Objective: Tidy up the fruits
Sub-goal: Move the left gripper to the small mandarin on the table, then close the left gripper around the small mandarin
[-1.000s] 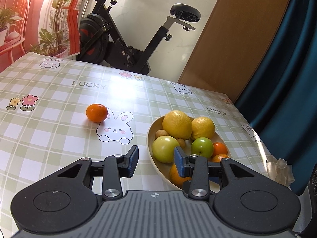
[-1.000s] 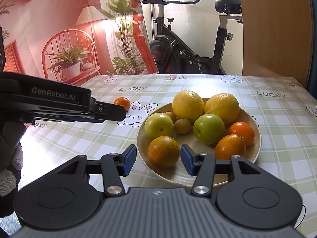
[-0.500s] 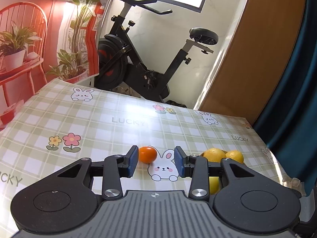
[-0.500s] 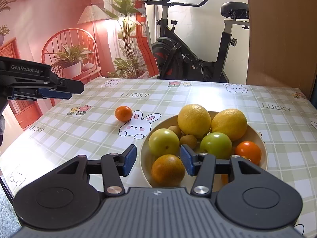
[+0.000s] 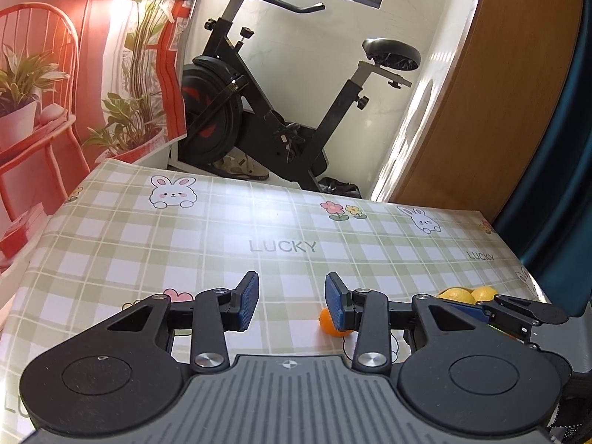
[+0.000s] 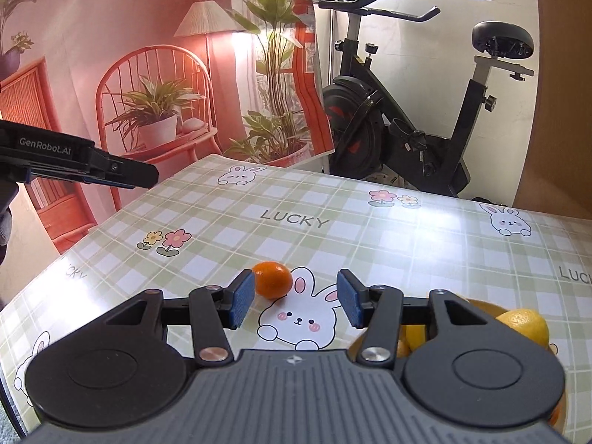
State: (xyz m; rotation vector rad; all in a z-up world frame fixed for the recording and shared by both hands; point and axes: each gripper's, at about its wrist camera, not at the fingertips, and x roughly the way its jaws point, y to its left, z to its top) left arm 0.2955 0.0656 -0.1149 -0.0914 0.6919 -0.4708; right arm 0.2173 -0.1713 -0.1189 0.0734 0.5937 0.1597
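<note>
**Inspector:** Fingers first. Right gripper [image 6: 294,298]: fingers spread, nothing between the pads. Left gripper [image 5: 290,301]: fingers likewise spread and empty.

**Assistant:** And the loose fruit?

**Inspector:** One small orange [image 6: 273,279] lies alone on the counter [image 6: 407,251], on the checked cloth, touching the ear of a printed rabbit, toward the middle and well short of the far edge. The plate [image 6: 477,301] with the lemons [image 6: 525,327] sits toward the near right corner, largely hidden behind the right gripper's body.

**Assistant:** How does the orange lie from each gripper?

**Inspector:** From the right gripper it sits just ahead of the left finger [image 6: 242,301], left of the centre line between the pads. In the left wrist view it is half hidden behind the right finger [image 5: 338,305], so it lies off to that gripper's right. It is nearly round, slightly flattened; no long axis matters for the grip.

**Assistant:** Which hand is better placed?

**Inspector:** I judge the right. It needs a small shift left and forward to bring the orange between the pads. The gap appears wide enough. A risk is a nudge from the left finger rolling the fruit away.
</note>
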